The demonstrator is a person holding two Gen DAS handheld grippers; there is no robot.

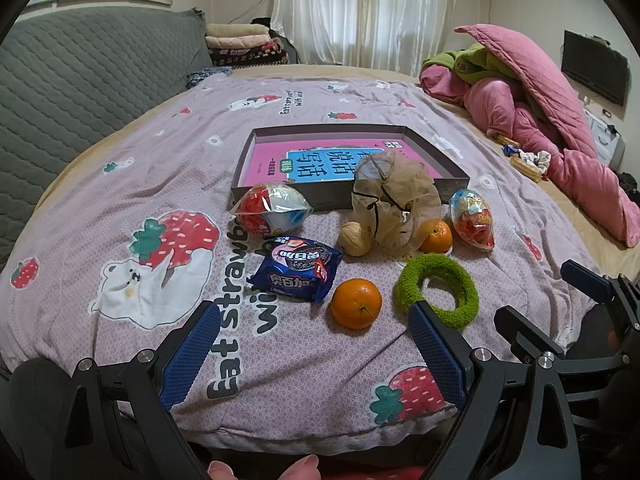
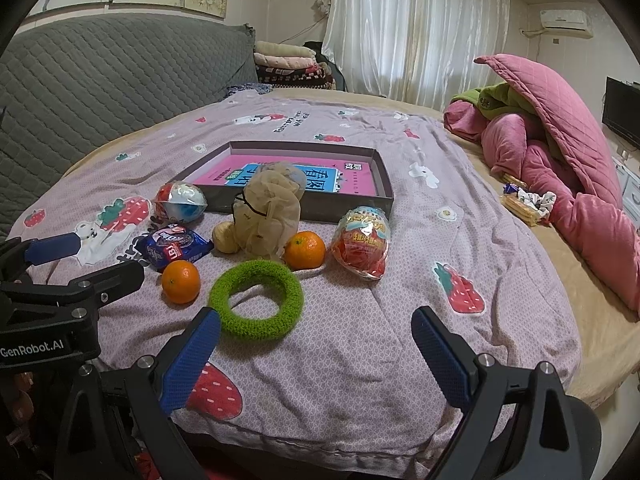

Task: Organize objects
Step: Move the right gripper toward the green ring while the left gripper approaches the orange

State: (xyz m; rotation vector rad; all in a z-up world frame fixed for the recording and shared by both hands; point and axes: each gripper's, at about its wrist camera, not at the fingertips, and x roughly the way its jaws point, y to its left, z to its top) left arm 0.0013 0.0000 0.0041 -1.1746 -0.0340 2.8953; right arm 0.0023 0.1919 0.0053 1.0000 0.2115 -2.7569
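Both grippers hover open and empty over the near edge of the bed. My left gripper [image 1: 314,312] faces an orange [image 1: 356,303] and a blue cookie packet [image 1: 298,268]. My right gripper [image 2: 316,316] stands just behind a green fuzzy ring [image 2: 256,300]. Farther back lie a second orange [image 2: 305,250], a walnut [image 1: 354,238], a beige mesh pouch [image 1: 396,200] and two egg-shaped toy packs [image 1: 272,208] [image 2: 362,242]. Behind them sits a shallow grey box [image 1: 456,178] holding a pink book.
The items rest on a strawberry-print sheet [image 1: 120,184]. A heap of pink and green quilts [image 2: 560,152] fills the right side, with small wrappers [image 2: 524,202] beside it. A grey padded headboard [image 1: 80,76] lies at the left, folded blankets [image 1: 244,46] at the back.
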